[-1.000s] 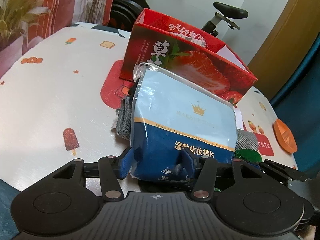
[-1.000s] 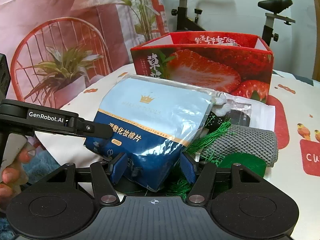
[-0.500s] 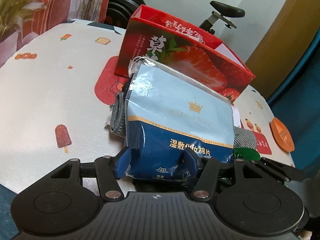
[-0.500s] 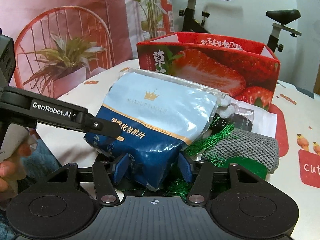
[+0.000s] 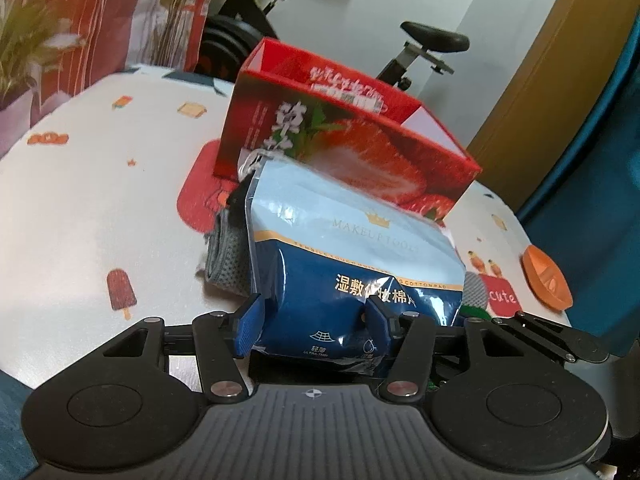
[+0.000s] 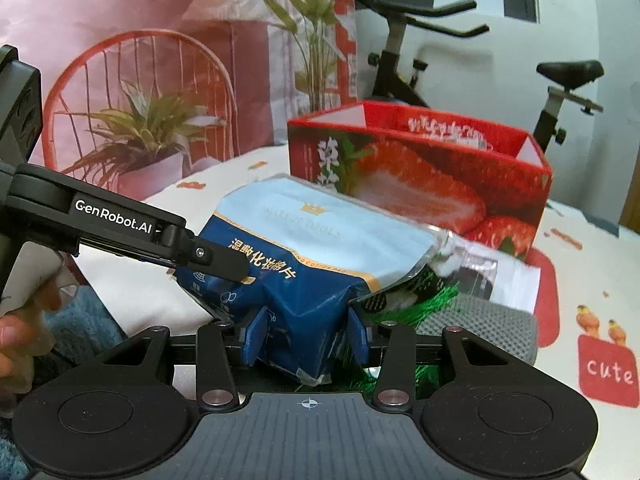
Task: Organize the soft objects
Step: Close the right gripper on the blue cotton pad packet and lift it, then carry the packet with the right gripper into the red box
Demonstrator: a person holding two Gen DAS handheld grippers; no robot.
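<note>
Left wrist view: the left claw (image 5: 314,320) pinches the near end of the blue cotton pad pack (image 5: 352,264), which lies tilted over a grey mesh cloth (image 5: 228,260) on the surface (image 5: 88,200), just before the strawberry box (image 5: 344,140).

Right wrist view: the right claw (image 6: 306,336), its jaws having just been closing, squeezes the pack's crumpled corner, with green tinsel (image 6: 424,300) beside it.

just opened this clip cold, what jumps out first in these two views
The blue cotton pad pouch fills the middle of both views, pinched at its near end by the left gripper and the right gripper, whose jaws have just been closing on it. Right behind it stands the open red strawberry box on the cartoon-print tablecloth. Green tinsel and a grey mesh cloth lie under the pouch.
</note>
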